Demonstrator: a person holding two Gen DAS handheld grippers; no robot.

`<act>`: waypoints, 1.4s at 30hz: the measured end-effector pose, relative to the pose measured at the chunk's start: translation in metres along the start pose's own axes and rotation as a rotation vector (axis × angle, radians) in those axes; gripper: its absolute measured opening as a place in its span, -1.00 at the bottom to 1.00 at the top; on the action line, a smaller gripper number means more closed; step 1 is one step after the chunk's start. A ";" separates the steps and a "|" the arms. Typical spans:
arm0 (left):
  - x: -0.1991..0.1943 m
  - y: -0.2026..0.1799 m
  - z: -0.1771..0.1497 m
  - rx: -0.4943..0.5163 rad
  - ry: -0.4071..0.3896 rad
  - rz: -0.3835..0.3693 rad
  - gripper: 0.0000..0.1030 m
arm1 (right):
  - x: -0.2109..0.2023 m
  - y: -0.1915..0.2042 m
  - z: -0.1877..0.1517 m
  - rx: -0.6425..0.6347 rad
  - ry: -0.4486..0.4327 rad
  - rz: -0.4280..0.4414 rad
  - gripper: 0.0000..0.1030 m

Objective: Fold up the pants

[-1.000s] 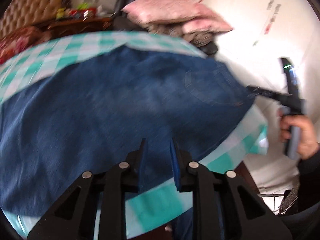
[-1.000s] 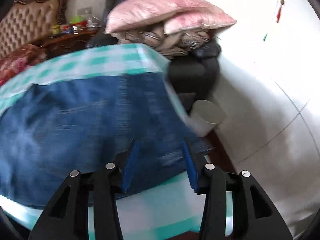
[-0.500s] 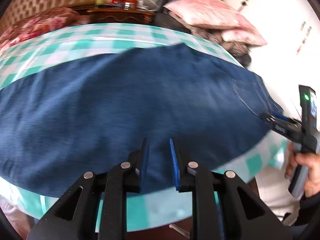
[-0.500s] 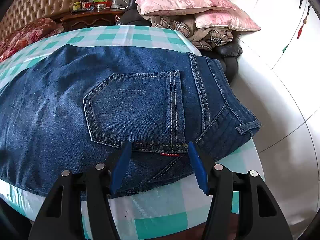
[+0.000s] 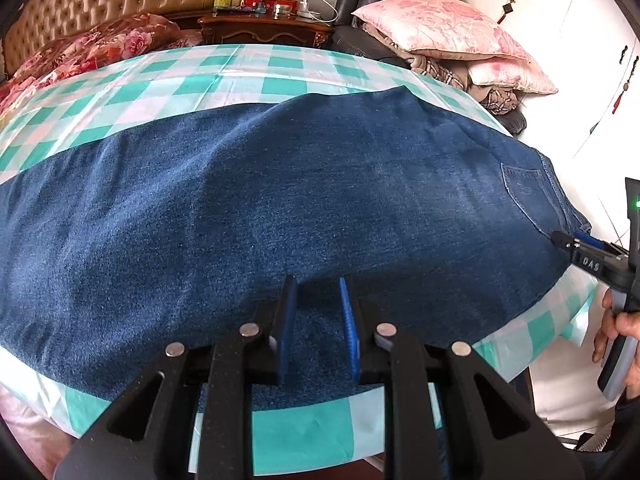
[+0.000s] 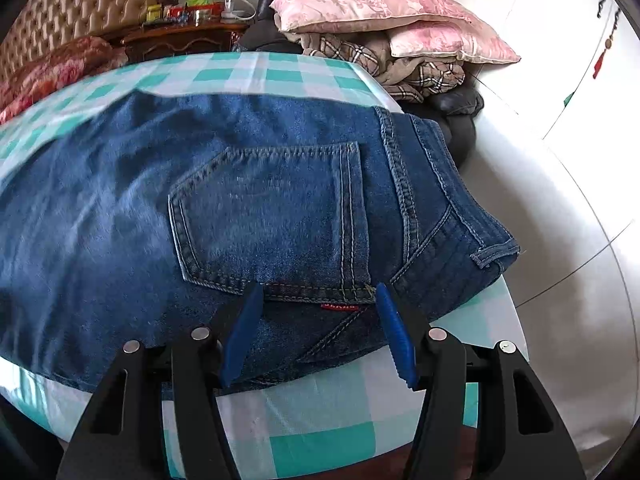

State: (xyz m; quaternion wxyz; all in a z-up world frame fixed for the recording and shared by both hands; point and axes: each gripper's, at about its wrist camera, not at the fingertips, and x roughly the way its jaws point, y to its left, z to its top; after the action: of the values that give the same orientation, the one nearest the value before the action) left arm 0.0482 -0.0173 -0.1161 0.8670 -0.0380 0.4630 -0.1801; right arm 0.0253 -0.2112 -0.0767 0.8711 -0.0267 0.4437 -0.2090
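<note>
Dark blue jeans (image 5: 280,200) lie flat across a table with a teal and white checked cloth (image 5: 240,76), folded lengthwise, waist to the right. My left gripper (image 5: 316,284) is open and empty, low over the near edge of the leg. My right gripper (image 6: 318,290) is open wide over the waist end of the jeans (image 6: 260,208), just below the back pocket (image 6: 272,216) and its red tag. The right gripper also shows at the far right of the left wrist view (image 5: 580,248), at the waistband.
Pink pillows (image 5: 440,36) and plaid blankets are piled on a dark chair behind the table's right end. A wooden nightstand (image 5: 264,28) with bottles and a bed with a tufted headboard (image 5: 100,4) stand behind. A white wardrobe (image 6: 580,80) is at the right.
Both grippers have settled after a fast sweep; the views are sharp now. The left moved back toward the near edge of the leg. The right closed in on the waist and pocket.
</note>
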 end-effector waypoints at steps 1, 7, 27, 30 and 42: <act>0.000 0.000 0.000 0.000 -0.001 -0.001 -0.58 | -0.004 -0.003 0.002 0.009 -0.028 0.007 0.08; -0.021 0.028 0.012 -0.078 -0.088 0.015 -0.57 | 0.012 -0.036 0.010 0.050 -0.026 -0.037 0.17; 0.056 0.055 0.117 0.209 -0.018 0.054 -0.69 | 0.026 -0.030 0.004 -0.011 0.048 -0.155 0.18; 0.066 0.071 0.128 0.181 -0.013 0.140 -0.83 | 0.026 -0.035 0.003 0.004 0.049 -0.131 0.18; 0.079 0.062 0.140 0.193 -0.031 0.023 -0.45 | 0.026 -0.029 0.004 -0.016 0.053 -0.168 0.20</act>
State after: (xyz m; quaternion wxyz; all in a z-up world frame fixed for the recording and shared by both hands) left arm 0.2196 -0.0010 -0.1134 0.8758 0.0482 0.4303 -0.2133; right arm 0.0327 -0.2480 -0.0875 0.8381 -0.0653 0.4645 -0.2785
